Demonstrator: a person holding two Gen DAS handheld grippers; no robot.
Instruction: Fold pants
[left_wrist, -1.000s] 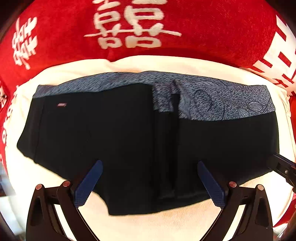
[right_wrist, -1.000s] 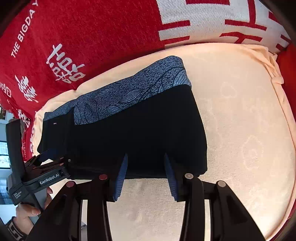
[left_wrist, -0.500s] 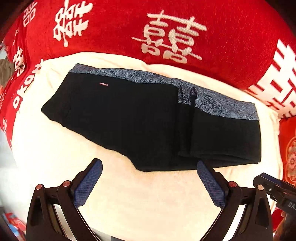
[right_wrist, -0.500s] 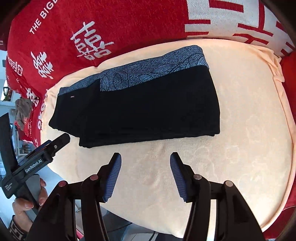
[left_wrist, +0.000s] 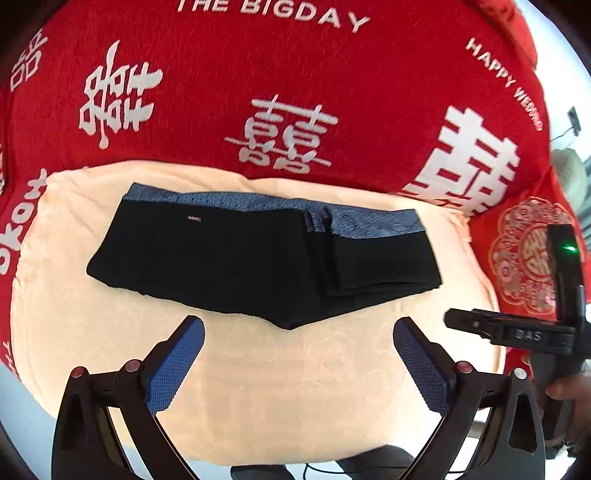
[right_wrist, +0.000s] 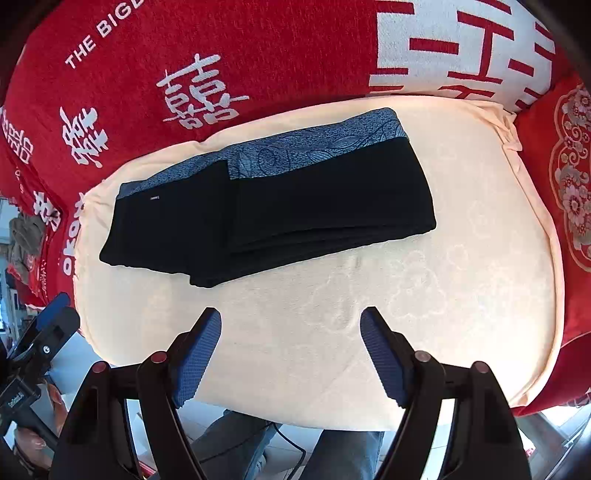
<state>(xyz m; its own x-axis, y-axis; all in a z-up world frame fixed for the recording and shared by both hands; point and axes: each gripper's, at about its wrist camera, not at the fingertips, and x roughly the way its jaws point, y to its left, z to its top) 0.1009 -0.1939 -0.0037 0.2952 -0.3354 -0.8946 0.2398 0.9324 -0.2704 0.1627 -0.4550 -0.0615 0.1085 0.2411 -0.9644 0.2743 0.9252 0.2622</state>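
Folded pants (right_wrist: 295, 206) on cushion (right_wrist: 461, 295), well apart from empty right claw (right_wrist: 291, 332), jaws opening.

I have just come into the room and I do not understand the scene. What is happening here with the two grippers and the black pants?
A person holds a gripper in each hand. The black pants lie folded on the cream cushion, with the patterned waistband toward the red blanket. The left gripper is open and empty above the cushion. The right gripper is opening, with nothing between its jaws. Neither touches the pants, so the fold looks finished.
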